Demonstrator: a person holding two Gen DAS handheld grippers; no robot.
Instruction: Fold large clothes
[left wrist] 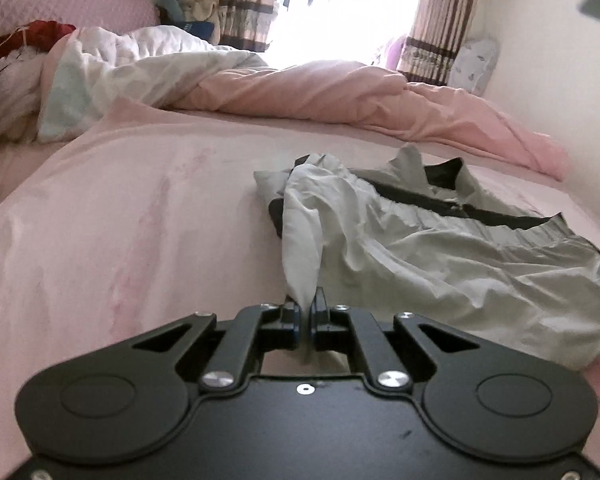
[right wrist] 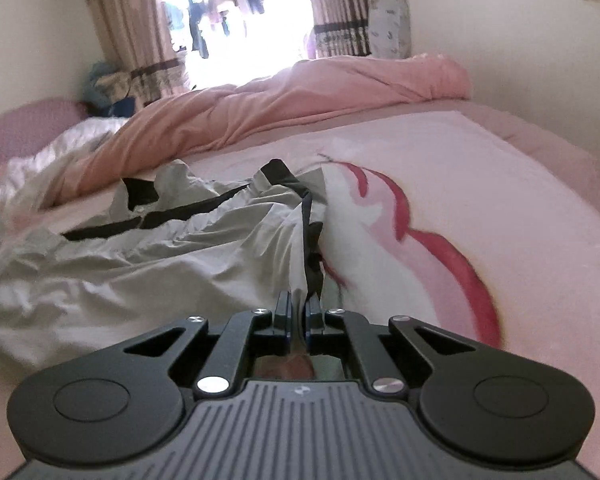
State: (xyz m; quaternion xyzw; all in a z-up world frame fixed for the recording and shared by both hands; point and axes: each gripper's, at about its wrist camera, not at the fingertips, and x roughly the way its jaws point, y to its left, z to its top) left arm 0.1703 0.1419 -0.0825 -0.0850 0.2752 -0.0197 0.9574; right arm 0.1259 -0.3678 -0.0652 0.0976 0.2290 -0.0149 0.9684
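Grey jacket (left wrist: pixel 440 256) with black trim lay crumpled on the pink bed (left wrist: pixel 120 220), towards the near edge, collar end pointing away to the window.

Left gripper (left wrist: pixel 305 312): jaws together, clamped on a pulled-up fold of the jacket's grey cloth. The fold rose from the garment's left side and narrowed into the jaws; cloth looked taut there.

Right gripper (right wrist: pixel 299 310): jaws together, clamped on grey cloth with a strip of black trim, at the jacket's right edge. That edge ran up from the bed into the jaws.

Between the two grips the body of the jacket sagged in wrinkles on the sheet. A black band crossed it near the far end.

Sheet to the right of the jacket carried a red and pink printed pattern (right wrist: pixel 432 240). A pink duvet (left wrist: pixel 340 92) was bunched along the far side of the bed, a white quilt (left wrist: pixel 120 68) heaped at the left beside it. Striped curtains (right wrist: pixel 128 32) framed a bright window (right wrist: pixel 240 12).
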